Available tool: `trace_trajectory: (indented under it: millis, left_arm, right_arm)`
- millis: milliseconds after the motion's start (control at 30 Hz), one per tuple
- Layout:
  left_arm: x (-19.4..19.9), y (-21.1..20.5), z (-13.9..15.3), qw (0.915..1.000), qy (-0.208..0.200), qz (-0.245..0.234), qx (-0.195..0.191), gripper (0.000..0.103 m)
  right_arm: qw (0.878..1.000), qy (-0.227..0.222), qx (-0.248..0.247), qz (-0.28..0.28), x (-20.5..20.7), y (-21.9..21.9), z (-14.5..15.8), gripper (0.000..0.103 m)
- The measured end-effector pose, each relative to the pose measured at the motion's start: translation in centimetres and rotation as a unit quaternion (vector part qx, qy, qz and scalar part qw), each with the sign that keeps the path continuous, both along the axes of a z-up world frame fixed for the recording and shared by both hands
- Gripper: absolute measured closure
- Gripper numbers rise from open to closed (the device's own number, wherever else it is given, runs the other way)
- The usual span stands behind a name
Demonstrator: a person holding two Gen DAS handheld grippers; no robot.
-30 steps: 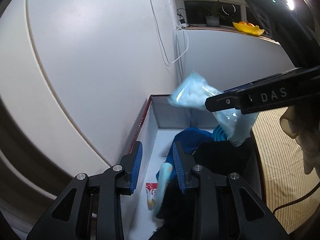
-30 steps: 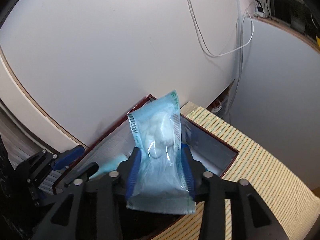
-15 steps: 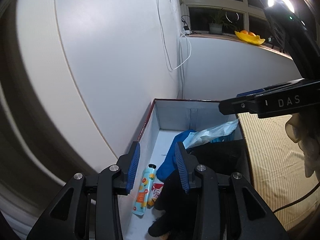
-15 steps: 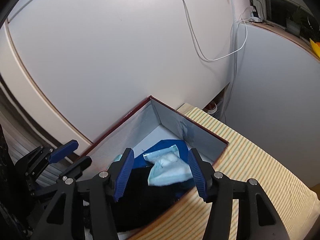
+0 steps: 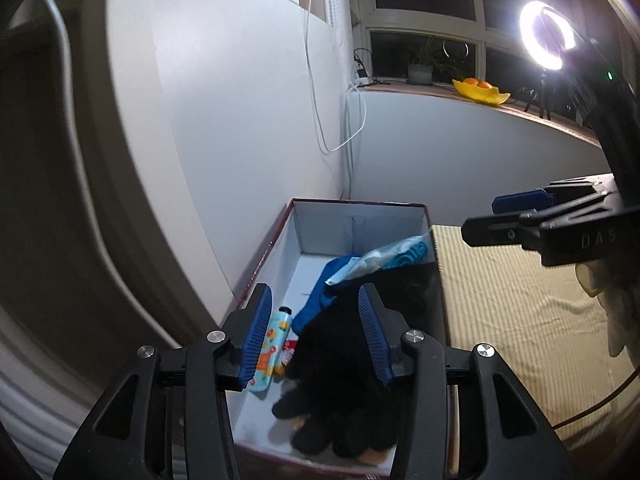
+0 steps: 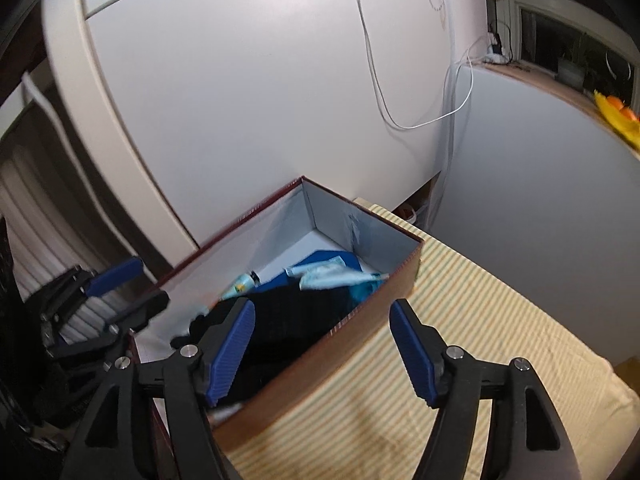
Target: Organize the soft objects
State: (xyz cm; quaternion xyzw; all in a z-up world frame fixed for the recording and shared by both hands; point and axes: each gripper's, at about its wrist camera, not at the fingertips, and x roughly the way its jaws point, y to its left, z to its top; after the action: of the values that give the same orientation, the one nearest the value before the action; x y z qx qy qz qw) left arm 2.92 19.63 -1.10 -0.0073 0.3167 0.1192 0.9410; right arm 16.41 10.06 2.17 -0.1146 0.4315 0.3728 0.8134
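Observation:
A red-brown box (image 5: pixel 360 205) with a white inside stands against the wall on a striped surface. In it lie a pale blue plastic packet (image 5: pixel 376 258), a blue cloth (image 5: pixel 320 300), a black glove (image 5: pixel 344 360) and a patterned tube (image 5: pixel 270 350). My left gripper (image 5: pixel 314 294) hangs above the box's near end, its jaws opening, with nothing pressed between them. My right gripper (image 6: pixel 322 312) hovers over the box's long side wall (image 6: pixel 360 320), jaws opening and empty. The packet (image 6: pixel 332 274) rests on the glove (image 6: pixel 288 316).
A striped yellow cloth (image 6: pixel 460 340) covers the surface right of the box. A white panel and a hanging white cable (image 5: pixel 320 120) are behind it. A ring light (image 5: pixel 546 40) and a yellow bowl (image 5: pixel 480 90) are by the window. A white cloth (image 5: pixel 616 304) hangs at right.
The right gripper let go of the blue packet, which fell into the box. The tube dropped from the left gripper into the box. Both grippers opened wider and pulled back and up.

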Motion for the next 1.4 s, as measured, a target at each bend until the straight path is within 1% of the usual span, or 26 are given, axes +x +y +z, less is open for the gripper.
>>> trace_trajectory:
  millis: [33,133,200,300,333,367,400,433,567,600,667,733,900,967,1000,1100,1300,1400]
  left_arm:
    - [-0.5,-0.2,0.2,1.0,-0.003,0.001,-0.001,0.058]
    - [-2.2,-0.5,0.7,0.9997,-0.019,0.006,-0.016,0.046]
    - [-3.4,-0.8,1.0,0.9993,-0.031,0.008,-0.018,0.046]
    - [-5.2,-1.3,1.1,0.9988,-0.041,0.017,-0.02,0.045]
    - [-5.7,-1.4,1.1,0.9985,-0.044,0.02,-0.025,0.044]
    - [-6.5,-1.6,1.1,0.998,-0.05,0.024,-0.031,0.04]
    - [-7.0,-1.7,1.1,0.9976,-0.054,0.028,-0.034,0.038]
    - [-7.8,-1.8,1.1,0.9969,-0.06,0.035,-0.038,0.037]
    - [-10.1,-2.2,1.1,0.9941,-0.076,0.055,-0.054,0.036]
    - [-10.6,-2.4,1.1,0.9936,-0.079,0.06,-0.055,0.036]
    - [-11.5,-2.7,1.0,0.9929,-0.083,0.065,-0.054,0.032]
    - [-12.3,-3.4,1.0,0.9929,-0.086,0.068,-0.048,0.032]
    - [-13.7,-5.1,1.4,0.9924,-0.094,0.069,-0.039,0.03]
    - [-14.0,-5.4,1.5,0.9924,-0.096,0.067,-0.038,0.026]
    - [-14.0,-5.6,1.6,0.9924,-0.097,0.065,-0.038,0.025]
    - [-14.2,-6.0,1.7,0.9923,-0.098,0.066,-0.037,0.023]
    - [-14.4,-6.6,1.4,0.9928,-0.094,0.067,-0.033,0.023]
    - [-14.4,-6.7,1.2,0.9931,-0.09,0.066,-0.034,0.023]
  right_arm:
    - [1.0,-0.004,-0.002,0.001,-0.5,-0.2,0.1,0.036]
    - [1.0,-0.025,-0.005,0.002,-2.7,-1.3,0.6,0.031]
    - [0.999,-0.041,0.001,0.005,-4.2,-2.3,0.8,0.03]
    - [0.999,-0.047,0.017,-0.005,-6.2,-3.9,0.9,0.028]
    - [0.999,-0.046,0.024,-0.009,-6.8,-4.4,0.9,0.028]
    - [0.998,-0.044,0.031,-0.012,-7.3,-4.9,0.8,0.028]
    - [0.998,-0.044,0.04,-0.019,-8.2,-5.6,0.8,0.028]
    - [0.998,-0.049,0.041,-0.023,-8.9,-6.1,0.7,0.028]
    - [0.996,-0.079,0.034,-0.03,-11.4,-7.7,0.7,0.026]
    - [0.995,-0.087,0.033,-0.031,-12.2,-8.1,0.7,0.026]
    - [0.994,-0.095,0.035,-0.035,-13.3,-8.7,0.8,0.025]
    - [0.993,-0.104,0.043,-0.041,-14.6,-9.4,1.0,0.024]
    - [0.99,-0.113,0.064,-0.048,-17.3,-10.8,1.4,0.022]
    - [0.99,-0.115,0.068,-0.054,-18.2,-11.3,1.5,0.021]
    - [0.989,-0.114,0.074,-0.057,-18.5,-11.8,1.5,0.021]
    - [0.988,-0.108,0.086,-0.065,-19.0,-12.8,1.7,0.02]
    - [0.987,-0.117,0.083,-0.075,-19.7,-13.8,1.8,0.017]
    - [0.987,-0.113,0.084,-0.078,-19.8,-14.1,1.6,0.017]
